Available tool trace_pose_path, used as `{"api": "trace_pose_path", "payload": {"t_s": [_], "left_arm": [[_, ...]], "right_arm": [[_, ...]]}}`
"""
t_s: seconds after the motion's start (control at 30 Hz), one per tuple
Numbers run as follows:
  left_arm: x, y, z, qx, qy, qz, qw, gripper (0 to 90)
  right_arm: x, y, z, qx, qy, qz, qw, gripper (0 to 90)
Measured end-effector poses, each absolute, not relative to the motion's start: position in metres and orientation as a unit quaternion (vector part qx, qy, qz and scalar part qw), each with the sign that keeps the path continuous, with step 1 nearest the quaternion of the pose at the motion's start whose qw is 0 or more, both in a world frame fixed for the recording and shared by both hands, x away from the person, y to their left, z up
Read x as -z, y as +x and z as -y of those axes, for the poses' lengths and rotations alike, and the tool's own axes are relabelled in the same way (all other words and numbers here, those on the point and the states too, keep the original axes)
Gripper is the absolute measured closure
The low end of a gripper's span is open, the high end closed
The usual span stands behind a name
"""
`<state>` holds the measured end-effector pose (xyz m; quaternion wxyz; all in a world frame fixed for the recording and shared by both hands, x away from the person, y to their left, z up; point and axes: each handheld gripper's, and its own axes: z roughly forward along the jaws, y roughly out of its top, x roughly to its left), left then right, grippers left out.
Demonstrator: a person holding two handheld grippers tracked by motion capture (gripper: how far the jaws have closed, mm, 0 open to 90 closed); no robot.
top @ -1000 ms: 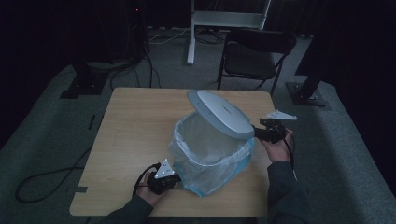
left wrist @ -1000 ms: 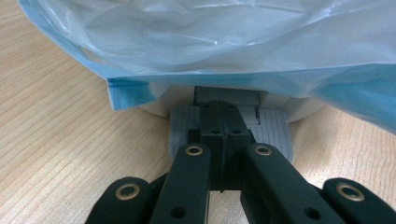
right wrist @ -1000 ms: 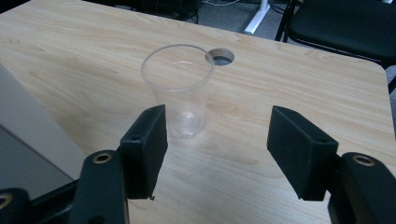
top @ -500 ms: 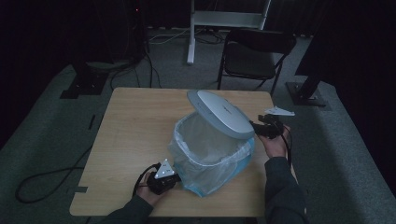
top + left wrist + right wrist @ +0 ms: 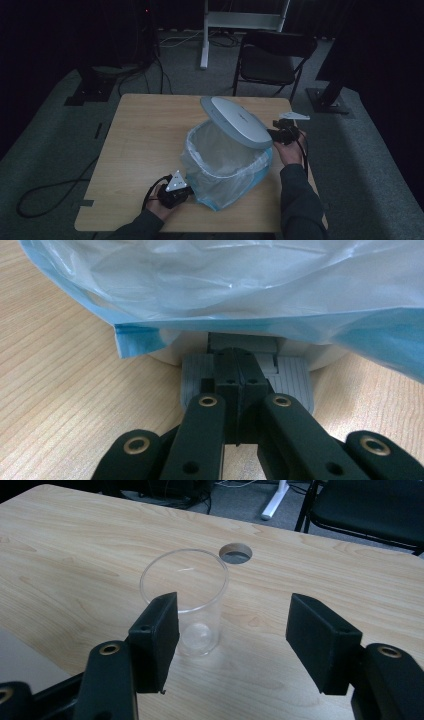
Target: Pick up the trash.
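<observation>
A small pedal bin (image 5: 227, 172) lined with a pale blue bag (image 5: 225, 285) stands on the wooden table (image 5: 145, 130), its grey lid (image 5: 235, 122) tipped up. My left gripper (image 5: 239, 365) is shut, its tips resting on the bin's grey ribbed pedal (image 5: 295, 380); from above, the left gripper (image 5: 175, 192) sits at the bin's near-left side. My right gripper (image 5: 232, 640) is open, with a clear plastic cup (image 5: 185, 607) standing upright on the table just beyond its left jaw. In the high view the right gripper (image 5: 282, 134) is to the right of the lid.
A round cable hole (image 5: 235, 555) is cut in the tabletop behind the cup. A black chair (image 5: 272, 65) stands past the table's far edge. Cables (image 5: 45, 195) lie on the floor to the left.
My right gripper has edged slightly away from the person, toward the lid. The left gripper and the raised lid have stayed where they were.
</observation>
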<state>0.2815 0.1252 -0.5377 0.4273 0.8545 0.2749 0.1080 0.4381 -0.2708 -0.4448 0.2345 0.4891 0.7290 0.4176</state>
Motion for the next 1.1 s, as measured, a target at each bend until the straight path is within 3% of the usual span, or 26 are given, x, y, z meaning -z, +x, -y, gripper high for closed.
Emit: {"api": "trace_pose_path", "payload": {"t_s": [1.1], "left_arm": [[0.538, 0.282, -0.125, -0.108, 0.854, -0.275, 0.427, 90.0]], "right_arm": [[0.447, 0.461, 0.267, -0.416, 0.508, -0.716, 0.236, 37.1]]}}
